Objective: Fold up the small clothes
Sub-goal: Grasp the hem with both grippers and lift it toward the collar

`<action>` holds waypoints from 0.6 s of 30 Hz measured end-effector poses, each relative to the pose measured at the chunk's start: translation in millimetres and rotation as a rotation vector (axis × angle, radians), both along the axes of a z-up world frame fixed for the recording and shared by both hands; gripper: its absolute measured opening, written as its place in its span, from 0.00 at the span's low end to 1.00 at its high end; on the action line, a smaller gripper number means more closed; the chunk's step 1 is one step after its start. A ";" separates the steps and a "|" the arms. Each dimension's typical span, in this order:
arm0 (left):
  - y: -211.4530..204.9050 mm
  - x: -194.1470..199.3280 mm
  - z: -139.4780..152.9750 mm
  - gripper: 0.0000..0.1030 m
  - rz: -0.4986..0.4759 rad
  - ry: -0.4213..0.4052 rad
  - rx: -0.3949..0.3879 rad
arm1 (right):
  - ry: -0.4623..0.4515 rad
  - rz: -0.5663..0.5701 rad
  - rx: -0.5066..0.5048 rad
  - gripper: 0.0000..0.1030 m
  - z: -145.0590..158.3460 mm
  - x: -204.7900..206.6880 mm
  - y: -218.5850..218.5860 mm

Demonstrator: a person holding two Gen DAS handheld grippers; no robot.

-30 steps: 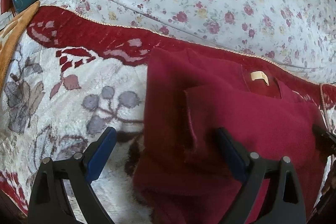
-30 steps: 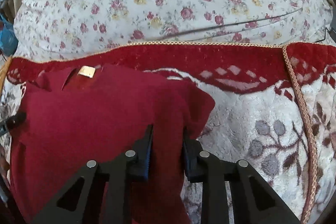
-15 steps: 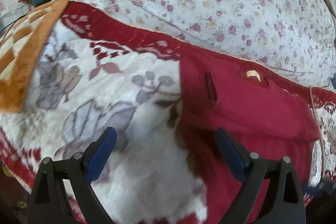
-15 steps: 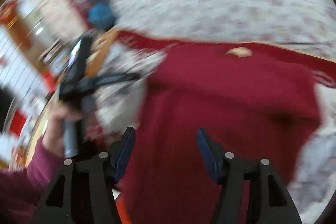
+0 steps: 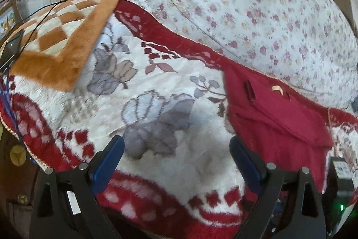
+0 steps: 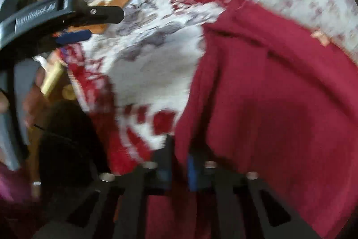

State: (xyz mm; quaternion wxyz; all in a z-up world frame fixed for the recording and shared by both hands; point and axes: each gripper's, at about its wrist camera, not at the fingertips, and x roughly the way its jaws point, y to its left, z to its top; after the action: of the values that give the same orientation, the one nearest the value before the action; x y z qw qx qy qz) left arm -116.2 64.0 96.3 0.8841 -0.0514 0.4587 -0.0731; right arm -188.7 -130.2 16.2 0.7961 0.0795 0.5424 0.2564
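Garment (image 6: 279, 93) lies just ahead and right of my right claw (image 6: 177, 162), which pinches its near hem. To fold well, I should carry that hem evenly towards the collar label (image 6: 320, 37). Only my left view shows my left claw (image 5: 176, 153) released over the blanket (image 5: 156, 73).

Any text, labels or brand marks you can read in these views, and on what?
Printed strip on the left gripper: upside down and blurred, not readable.
White sticker on that gripper's frame: too small to read.
Neck tag of the red garment: no legible text.
Nothing can be quoted.
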 end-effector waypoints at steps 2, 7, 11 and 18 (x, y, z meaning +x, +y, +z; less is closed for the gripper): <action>8.4 -10.7 9.9 0.92 -0.009 -0.020 0.004 | 0.006 0.027 0.013 0.09 0.3 4.2 13.3; 23.6 -41.5 31.8 0.92 -0.035 -0.058 0.019 | 0.061 0.010 0.107 0.12 -11.6 20.2 45.8; 23.2 -61.9 32.2 0.92 -0.068 -0.058 0.036 | 0.154 -0.065 0.330 0.36 -9.9 13.4 20.0; -1.1 -83.9 -6.2 0.92 -0.143 0.035 0.049 | 0.116 0.076 0.222 0.60 17.6 -53.7 -4.1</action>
State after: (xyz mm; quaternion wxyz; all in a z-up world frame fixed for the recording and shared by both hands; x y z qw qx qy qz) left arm -200.1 62.9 90.1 0.8696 0.0018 0.4780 -0.1238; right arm -242.4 -134.3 33.8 0.7395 0.1612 0.5584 0.3397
